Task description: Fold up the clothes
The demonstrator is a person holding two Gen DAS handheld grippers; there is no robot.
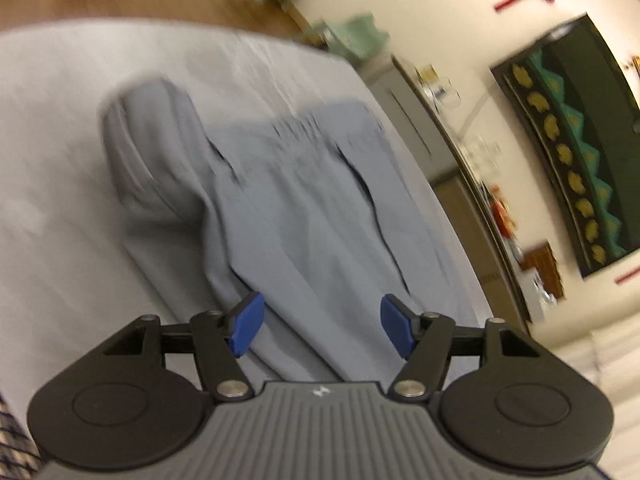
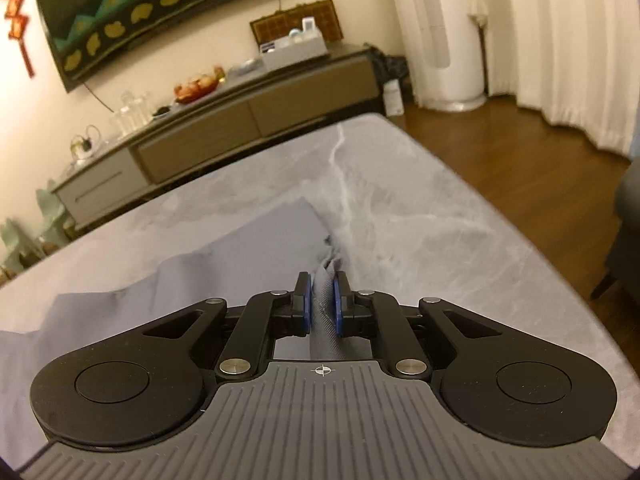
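Observation:
A pair of grey-blue trousers (image 1: 304,200) lies on the grey marbled table (image 1: 60,140), its gathered waistband at the far end and one leg folded back at the left. My left gripper (image 1: 322,322) is open just above the near part of the cloth, blue pads (image 1: 249,322) apart with nothing pinched. In the right wrist view the same trousers (image 2: 256,248) spread to the left. My right gripper (image 2: 322,300) is shut on a bunched edge of the fabric that stands up between its pads.
The table's right edge (image 2: 500,216) drops to a wooden floor (image 2: 540,152). A low sideboard (image 2: 240,120) with jars and a fruit bowl stands along the far wall. Green stools (image 1: 356,36) sit past the far corner. White curtains (image 2: 560,40) hang at the right.

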